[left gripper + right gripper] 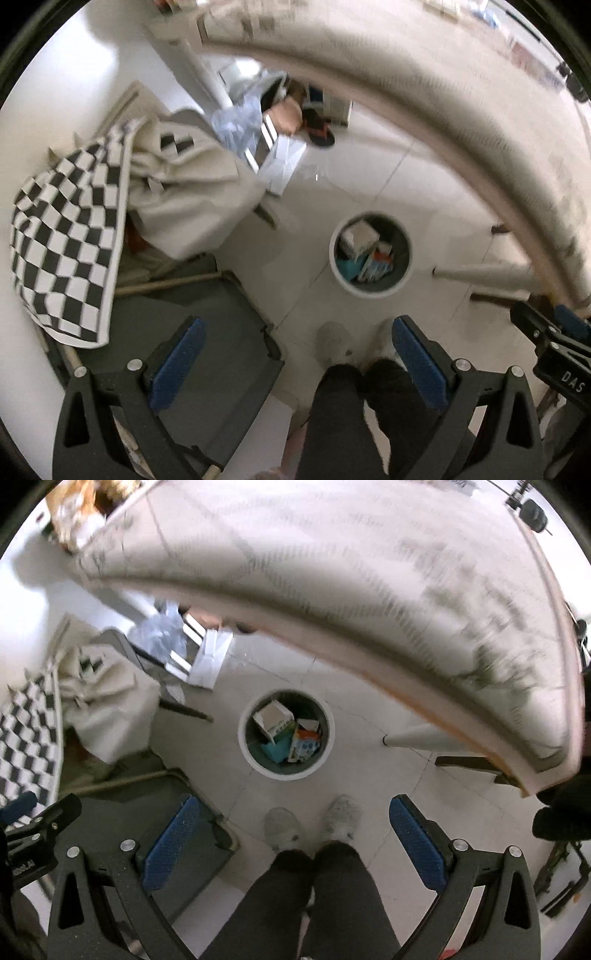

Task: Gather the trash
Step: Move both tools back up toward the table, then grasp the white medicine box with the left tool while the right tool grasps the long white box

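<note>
A round white trash bin [402,273] stands on the tiled floor and holds several boxes and cartons [364,254]. It also shows in the right wrist view [247,753], with the cartons [288,734] inside. My left gripper [295,328] is open and empty, high above the floor, with the bin ahead and slightly right. My right gripper [291,805] is open and empty, with the bin straight ahead below. Both point down at the floor.
The table edge [461,122] curves overhead at the right, and also shows in the right wrist view [332,590]. A chair draped with checkered cloth [70,229] stands left, a dark grey seat [207,332] below it. The person's shoes [314,823] are below the bin. Bags and boxes [258,140] lie beyond.
</note>
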A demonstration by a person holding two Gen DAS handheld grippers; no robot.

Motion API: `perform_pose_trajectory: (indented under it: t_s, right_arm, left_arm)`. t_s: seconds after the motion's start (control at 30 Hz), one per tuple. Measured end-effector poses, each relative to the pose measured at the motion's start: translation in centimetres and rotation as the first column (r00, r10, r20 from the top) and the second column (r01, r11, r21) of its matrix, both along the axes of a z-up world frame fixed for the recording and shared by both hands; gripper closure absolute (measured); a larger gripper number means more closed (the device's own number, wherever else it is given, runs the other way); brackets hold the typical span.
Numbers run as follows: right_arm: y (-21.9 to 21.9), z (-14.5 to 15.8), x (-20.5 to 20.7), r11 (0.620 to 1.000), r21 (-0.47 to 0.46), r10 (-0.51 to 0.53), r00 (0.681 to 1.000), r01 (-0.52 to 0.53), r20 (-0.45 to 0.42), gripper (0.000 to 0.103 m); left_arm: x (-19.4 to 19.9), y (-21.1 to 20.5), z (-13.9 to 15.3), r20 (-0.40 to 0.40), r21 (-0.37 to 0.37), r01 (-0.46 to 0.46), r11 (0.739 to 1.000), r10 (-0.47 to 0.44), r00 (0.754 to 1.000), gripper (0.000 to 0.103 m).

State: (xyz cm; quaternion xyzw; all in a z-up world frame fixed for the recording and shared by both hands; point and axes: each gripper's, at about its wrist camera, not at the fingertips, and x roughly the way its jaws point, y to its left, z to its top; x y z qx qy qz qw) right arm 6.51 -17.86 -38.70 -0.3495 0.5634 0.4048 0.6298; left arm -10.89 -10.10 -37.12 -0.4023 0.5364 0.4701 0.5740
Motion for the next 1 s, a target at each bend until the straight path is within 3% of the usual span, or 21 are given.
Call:
perform_pose_trajectory:
  t_s: [0.13, 0.23, 0.33, 0.43, 0.57, 0.67, 0.8, 0.93, 1.0]
  right_arm:
    - [3.2, 4.9, 4.4, 0.998, 0.012, -0.054, 0.998, 0.055, -0.027, 0.0]
    - [7.1, 7.7, 8.4, 1.0, -0.008, 0.001, 1.0, -0.001, 0.032, 0.0]
    - [12.3, 9.2, 13.0, 0.989, -0.083, 0.133, 0.982, -0.122, 0.136, 0.0]
    - [17.8, 10.4, 17.6, 0.956, -0.174, 0.276, 0.922, -0.234, 0.273, 0.0]
    - [25.1, 11.2, 24.2, 0.9, -0.256, 0.426, 0.835, -0.353, 0.347, 0.0]
    - [30.3, 10.6, 28.0, 0.834, -0.321, 0.545, 0.762, -0.449, 0.35, 0.0]
    - [36.2, 7.6, 31.5, 0.712, -0.439, 0.697, 0.623, -0.548, 0.355, 0.0]
    - [39.9, 4.4, 33.6, 0.615, -0.494, 0.784, 0.543, -0.614, 0.302, 0.0]
    - [40.8, 3.3, 34.2, 0.576, -0.509, 0.812, 0.519, -0.639, 0.266, 0.001]
  left_arm:
    - [3.6, 3.2, 3.7, 0.008, 0.058, 0.014, 0.998, -0.014, 1.0, 0.0]
    - [7.4, 6.1, 6.1, 0.017, 0.115, 0.033, 0.993, -0.035, 0.999, 0.0]
    - [11.8, 9.0, 7.8, 0.003, 0.189, 0.054, 0.98, -0.056, 0.998, 0.0]
    - [15.5, 11.4, 8.3, -0.018, 0.233, 0.058, 0.971, -0.056, 0.998, 0.0]
    - [20.4, 15.6, 7.3, -0.022, 0.236, 0.006, 0.972, -0.001, 1.0, 0.0]
    - [23.2, 18.9, 6.0, -0.016, 0.21, -0.057, 0.976, 0.062, 0.998, 0.0]
    - [26.7, 22.4, 4.5, -0.041, 0.192, -0.099, 0.976, 0.108, 0.993, 0.0]
    - [29.2, 25.4, 3.0, -0.049, 0.178, -0.136, 0.974, 0.147, 0.988, 0.0]
    - [30.0, 26.3, 2.5, -0.053, 0.173, -0.147, 0.974, 0.159, 0.986, 0.0]
